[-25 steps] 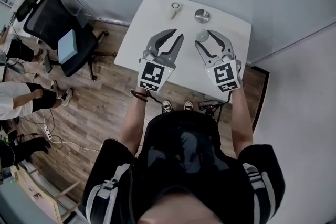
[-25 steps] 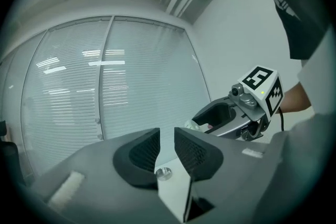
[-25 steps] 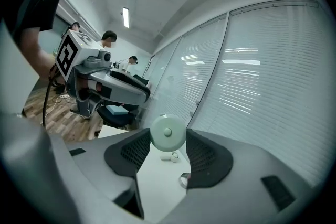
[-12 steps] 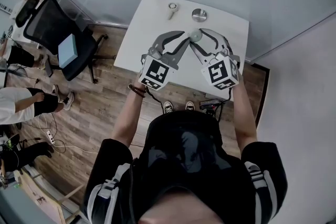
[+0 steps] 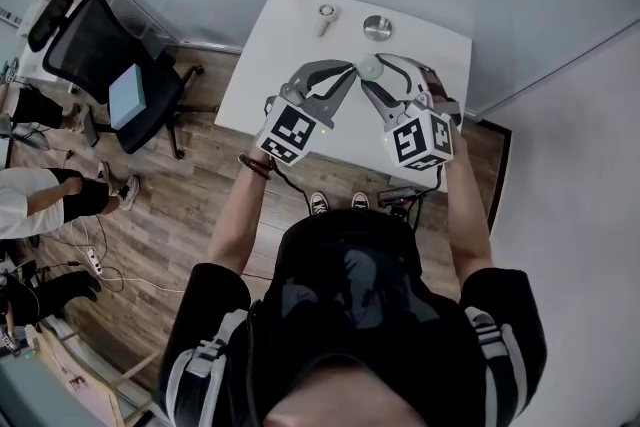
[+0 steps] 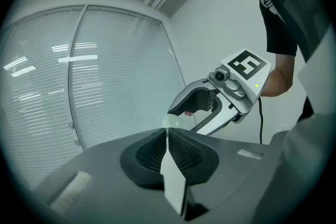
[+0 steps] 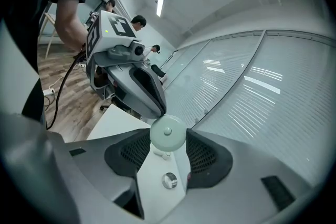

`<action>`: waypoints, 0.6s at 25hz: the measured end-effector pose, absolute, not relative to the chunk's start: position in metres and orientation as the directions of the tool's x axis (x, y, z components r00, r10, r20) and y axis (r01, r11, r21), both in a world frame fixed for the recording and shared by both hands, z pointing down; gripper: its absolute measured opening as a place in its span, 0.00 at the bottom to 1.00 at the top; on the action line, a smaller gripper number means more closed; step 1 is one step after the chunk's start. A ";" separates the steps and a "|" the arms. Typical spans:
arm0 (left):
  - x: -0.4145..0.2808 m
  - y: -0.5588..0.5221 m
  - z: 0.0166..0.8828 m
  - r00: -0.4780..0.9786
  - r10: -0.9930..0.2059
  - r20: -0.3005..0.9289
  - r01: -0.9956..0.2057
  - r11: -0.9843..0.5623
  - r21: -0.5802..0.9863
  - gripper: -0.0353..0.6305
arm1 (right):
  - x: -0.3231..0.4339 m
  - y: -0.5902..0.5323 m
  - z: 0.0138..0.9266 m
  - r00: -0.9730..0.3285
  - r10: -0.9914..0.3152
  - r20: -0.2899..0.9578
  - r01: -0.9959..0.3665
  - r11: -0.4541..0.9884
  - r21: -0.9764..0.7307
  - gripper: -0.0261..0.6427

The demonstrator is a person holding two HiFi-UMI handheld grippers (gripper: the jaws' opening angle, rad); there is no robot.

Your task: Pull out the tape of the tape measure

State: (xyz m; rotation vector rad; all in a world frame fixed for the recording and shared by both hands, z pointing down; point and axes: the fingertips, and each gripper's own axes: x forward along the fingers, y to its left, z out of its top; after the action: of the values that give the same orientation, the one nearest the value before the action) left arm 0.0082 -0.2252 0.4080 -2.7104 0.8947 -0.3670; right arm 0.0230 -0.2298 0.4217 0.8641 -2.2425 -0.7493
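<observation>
A: Where is the tape measure (image 5: 370, 67) to be found?

B: It is held up in the air above the middle of the white surface (image 5: 268, 45), clear of the top. A pale green round case is seen, clamped at its two sides by the pads of the right claw (image 7: 168, 137).

A: And how is the left claw (image 6: 167, 132) set?

B: Its jaws are brought together at the tips. The tips are placed right against the edge of the case, likewise above the middle of the surface. Whether the end of the tape is pinched between them cannot be made out.

A: What is carried by the surface itself?

B: A round metal piece (image 5: 377, 27) and a small white object (image 5: 327, 15) are laid near the far edge of the surface. They are set apart from each other, and both lie beyond the two claws.

A: From which side of the surface are the claws held?

B: They are held out from its near side, one in each of the person's hands, with the marker cubes turned up toward the head view.

A: What is seen around the surface?

B: A black office chair (image 5: 98, 40) with a pale blue item (image 5: 127, 93) on its seat is stood off the left side of the surface, on a wooden floor (image 5: 190, 215).
</observation>
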 end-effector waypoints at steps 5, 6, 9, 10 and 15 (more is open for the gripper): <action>0.006 -0.229 0.411 0.778 -0.609 0.157 -0.547 -0.778 -0.308 0.06 | 0.024 -0.230 0.425 -0.598 -0.725 0.342 -0.390 0.636 0.666 0.36; 0.006 -0.229 0.410 0.779 -0.608 0.156 -0.548 -0.780 -0.303 0.05 | 0.024 -0.230 0.425 -0.599 -0.725 0.341 -0.398 0.639 0.659 0.36; 0.003 -0.229 0.409 0.776 -0.611 0.155 -0.551 -0.777 -0.304 0.05 | 0.023 -0.231 0.425 -0.594 -0.729 0.339 -0.424 0.642 0.639 0.36; 0.001 -0.230 0.409 0.771 -0.618 0.153 -0.558 -0.772 -0.305 0.05 | 0.024 -0.232 0.426 -0.590 -0.733 0.339 -0.433 0.641 0.633 0.36; -0.020 -0.241 0.407 0.732 -0.668 0.134 -0.617 -0.733 -0.288 0.05 | 0.035 -0.239 0.429 -0.561 -0.754 0.341 -0.480 0.633 0.607 0.36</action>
State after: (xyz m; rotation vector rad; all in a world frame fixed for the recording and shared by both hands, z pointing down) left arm -0.0198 -0.2407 0.4070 -2.7107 1.0208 -0.3370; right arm 0.0352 -0.2395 0.4293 0.9614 -2.2677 -0.6111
